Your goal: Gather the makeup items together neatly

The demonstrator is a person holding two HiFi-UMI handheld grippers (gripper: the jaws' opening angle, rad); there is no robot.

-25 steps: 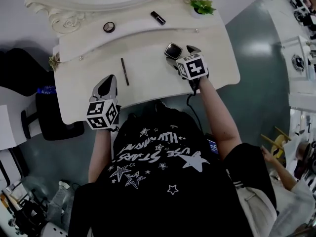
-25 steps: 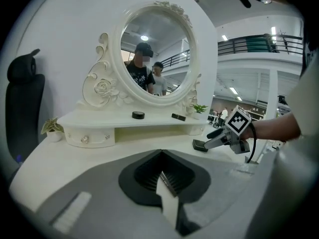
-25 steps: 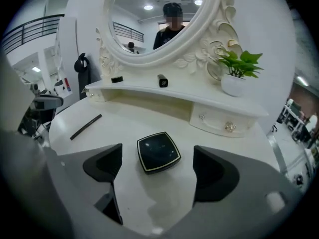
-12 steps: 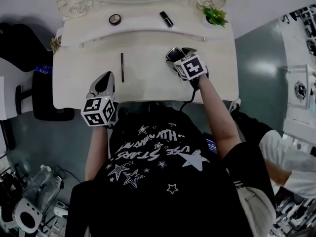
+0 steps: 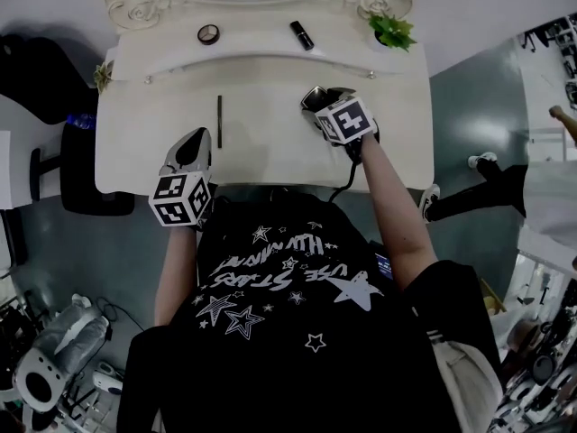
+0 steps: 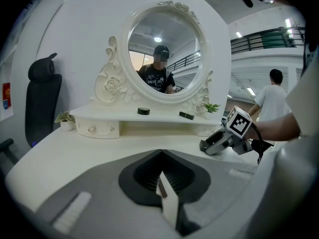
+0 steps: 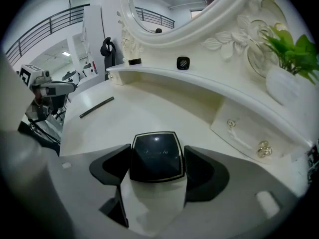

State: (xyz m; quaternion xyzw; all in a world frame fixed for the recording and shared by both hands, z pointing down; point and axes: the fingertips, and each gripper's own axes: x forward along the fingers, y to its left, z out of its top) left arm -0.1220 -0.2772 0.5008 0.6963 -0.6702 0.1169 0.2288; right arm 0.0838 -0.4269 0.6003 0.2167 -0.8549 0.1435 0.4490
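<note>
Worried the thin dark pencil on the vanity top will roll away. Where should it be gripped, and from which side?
Grip the pencil at mid-length, coming from above with the jaws across its thin width. It lies flat on the tabletop, long and slim, so an end grip would likely tip it.

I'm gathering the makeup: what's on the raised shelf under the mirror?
A round compact, a lipstick and a potted plant. The shelf's back edge is hidden beneath the mirror frame.

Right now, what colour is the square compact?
Black compact with a thin pale rim; clearest in the right gripper view.
</note>
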